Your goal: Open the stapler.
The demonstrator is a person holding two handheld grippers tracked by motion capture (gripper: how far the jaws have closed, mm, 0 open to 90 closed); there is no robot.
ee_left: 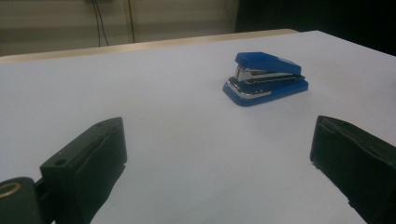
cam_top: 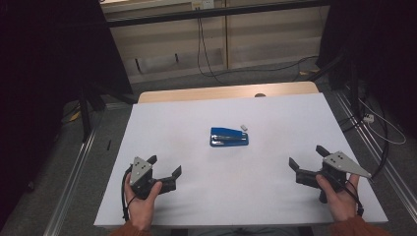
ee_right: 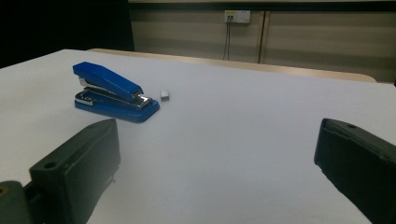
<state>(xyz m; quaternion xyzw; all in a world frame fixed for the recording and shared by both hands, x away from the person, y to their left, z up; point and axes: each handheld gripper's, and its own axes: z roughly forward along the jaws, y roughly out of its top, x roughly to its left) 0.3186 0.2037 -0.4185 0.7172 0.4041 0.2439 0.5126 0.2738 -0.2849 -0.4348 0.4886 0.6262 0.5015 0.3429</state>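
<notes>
Item: blue stapler (cam_top: 229,137), lying flat on the white table (cam_top: 196,196), closed, well ahead of both tongs and roughly midway between them. From the left gripper (cam_top: 164,167) it sat forward and to the right; from the right gripper (cam_top: 308,158), forward and to the left.

Item: small grey block (cam_top: 242,127), probably a strip of staples, just beyond the stapler's far right corner, apart from it.

Item: left gripper, held low over the near table edge, jaws spread wide, nothing between them.

Item: right gripper, likewise released and empty (its grey plate tilted outward).

Hazards, as judged: the stapler looked smooth and low, so a pinch taken on its sloped top could slide off or press the arm down and fire a staple. A reach from the right could brush the grey block and knock it away. Two tongs closing from opposite sides might push the stapler askew.
</notes>
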